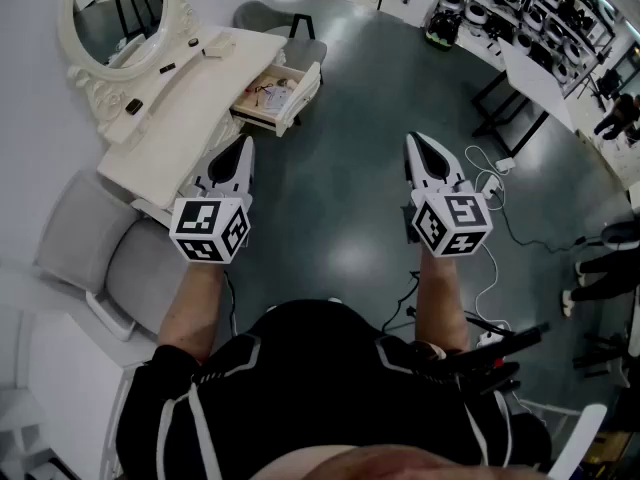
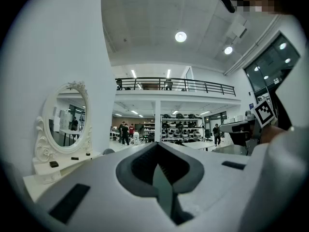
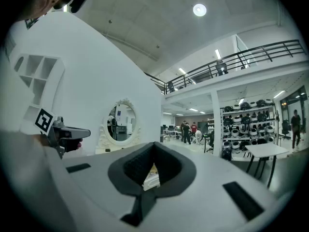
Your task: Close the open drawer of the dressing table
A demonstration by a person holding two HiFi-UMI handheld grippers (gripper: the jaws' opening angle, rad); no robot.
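Drawer [image 1: 272, 95] juts open off the dressing table [image 1: 190, 103] at its front edge, up ahead and left. Left gripper [image 1: 244, 143] and right gripper [image 1: 414, 140] hover apart, each with jaws pressed together and empty. Bare floor [image 1: 340, 193] lies wide between them and the drawer; a grey chair [image 1: 135, 268] crowds the left arm.

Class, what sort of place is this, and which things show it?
Probably a large workshop or lab hall, not a home: a dressing table stands on a bare floor near racks of stacked gear, under a railed mezzanine.
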